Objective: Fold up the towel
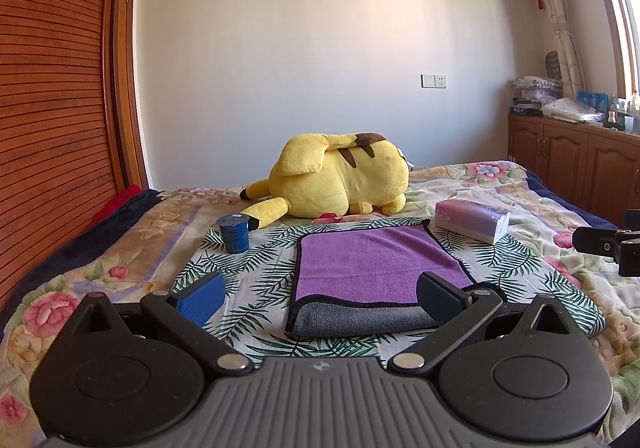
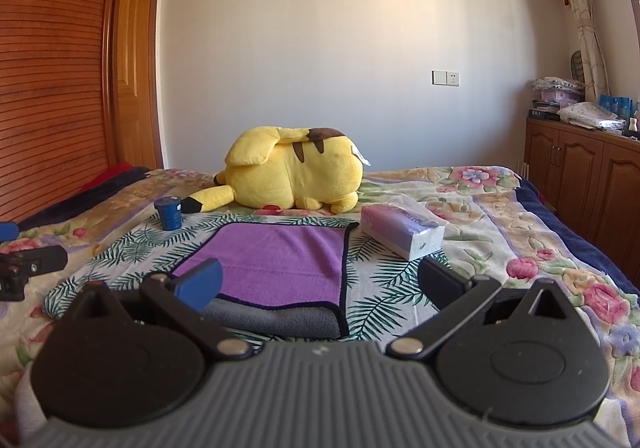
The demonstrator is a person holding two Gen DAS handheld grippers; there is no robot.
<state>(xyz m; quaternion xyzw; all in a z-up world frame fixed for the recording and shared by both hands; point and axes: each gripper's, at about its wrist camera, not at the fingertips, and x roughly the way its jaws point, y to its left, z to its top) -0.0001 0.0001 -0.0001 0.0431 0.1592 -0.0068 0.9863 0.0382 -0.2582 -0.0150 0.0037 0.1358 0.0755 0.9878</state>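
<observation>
A purple towel (image 1: 372, 264) with a grey underside and dark trim lies folded on a leaf-print cloth (image 1: 248, 268) on the bed. Its folded grey edge faces me. It also shows in the right wrist view (image 2: 276, 264). My left gripper (image 1: 320, 298) is open and empty, just before the towel's near left corner; its right finger overlaps the towel's near edge. My right gripper (image 2: 320, 282) is open and empty, before the towel's near right corner. The right gripper's tip shows at the right edge of the left wrist view (image 1: 608, 244).
A yellow plush toy (image 1: 340, 178) lies behind the towel. A blue cup (image 1: 234, 234) stands at the cloth's far left. A pink tissue pack (image 1: 472, 220) lies at the far right. A wooden wardrobe (image 1: 52, 88) stands left, and low cabinets (image 1: 572, 160) stand right.
</observation>
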